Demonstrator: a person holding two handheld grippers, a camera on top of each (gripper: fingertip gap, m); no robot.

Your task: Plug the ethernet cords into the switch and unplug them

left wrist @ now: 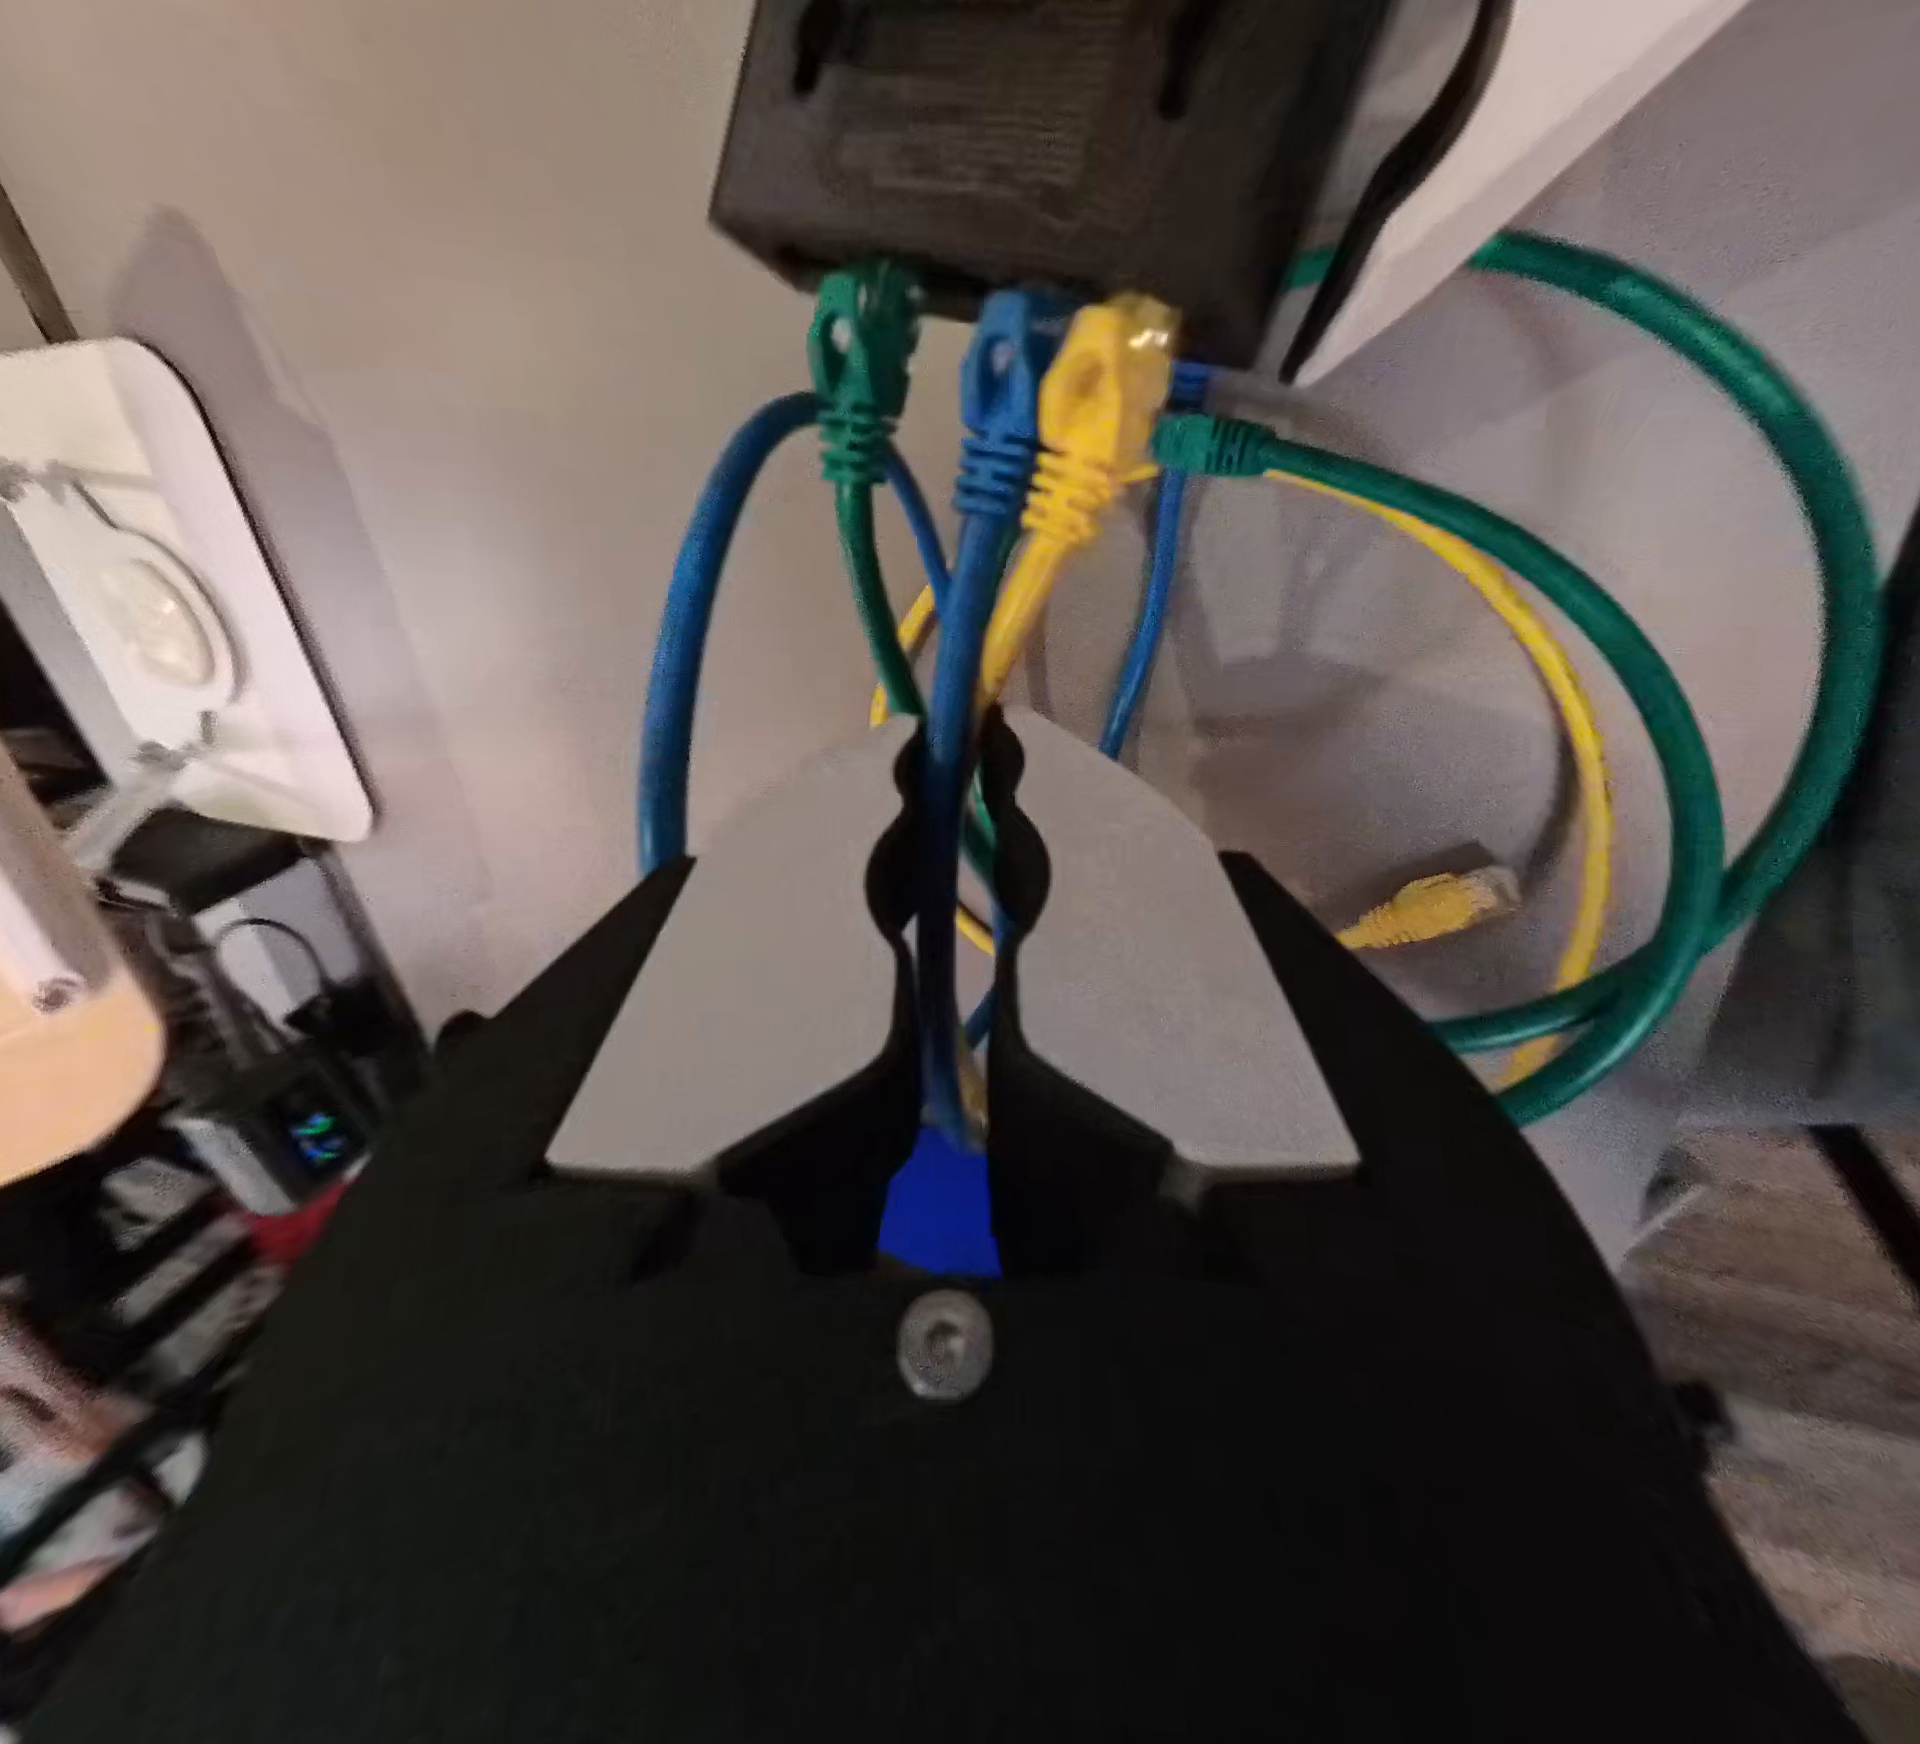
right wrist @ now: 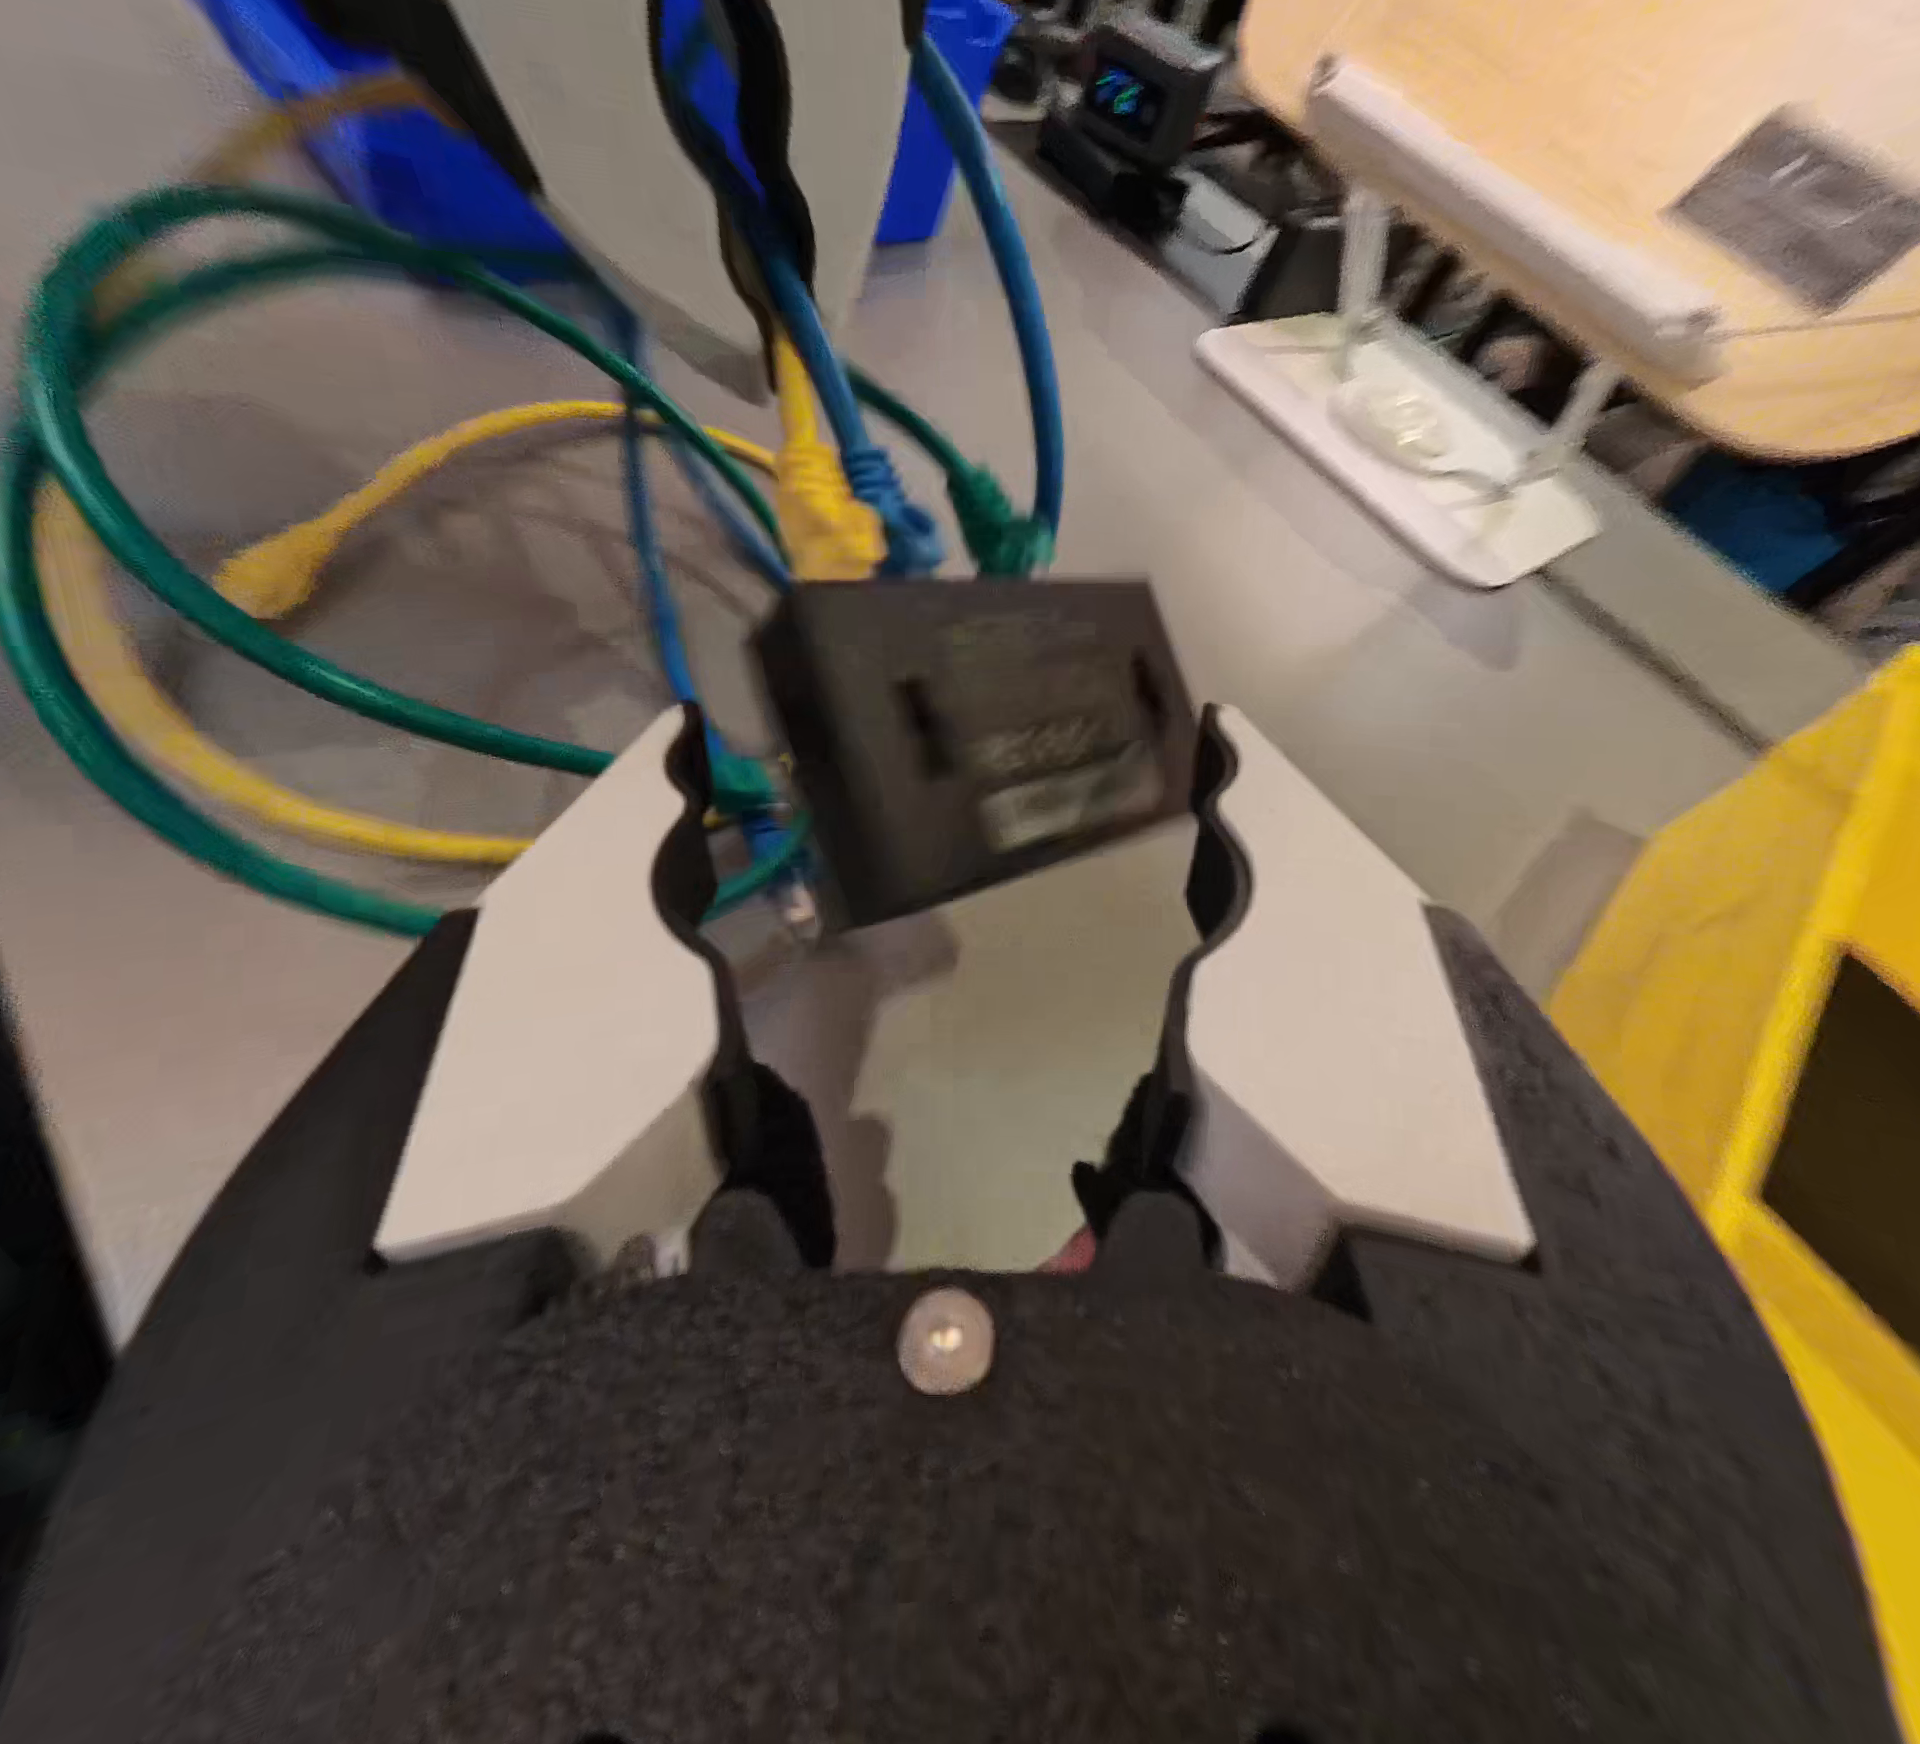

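The black switch (left wrist: 1039, 84) lies on the pale table, and it also shows in the right wrist view (right wrist: 977, 738). A green plug (left wrist: 862, 364), a blue plug (left wrist: 997, 406) and a yellow plug (left wrist: 1101, 416) sit in its ports. My left gripper (left wrist: 956, 738) is shut on the blue cord (left wrist: 961, 614) just behind its plug; the left gripper also shows in the right wrist view (right wrist: 774, 323). My right gripper (right wrist: 951, 749) is open, its jaws on either side of the switch. A loose yellow plug (left wrist: 1434, 905), a loose green plug (left wrist: 1205, 447) and a loose blue plug (right wrist: 774, 847) lie beside the switch.
Green cord loops (right wrist: 125, 614) and yellow cord loops (right wrist: 156, 738) spread over the table left of the switch. A blue bin (right wrist: 416, 167) stands at the back, a yellow bin (right wrist: 1818, 1071) at the right. A white stand base (right wrist: 1392, 447) sits near the table's edge.
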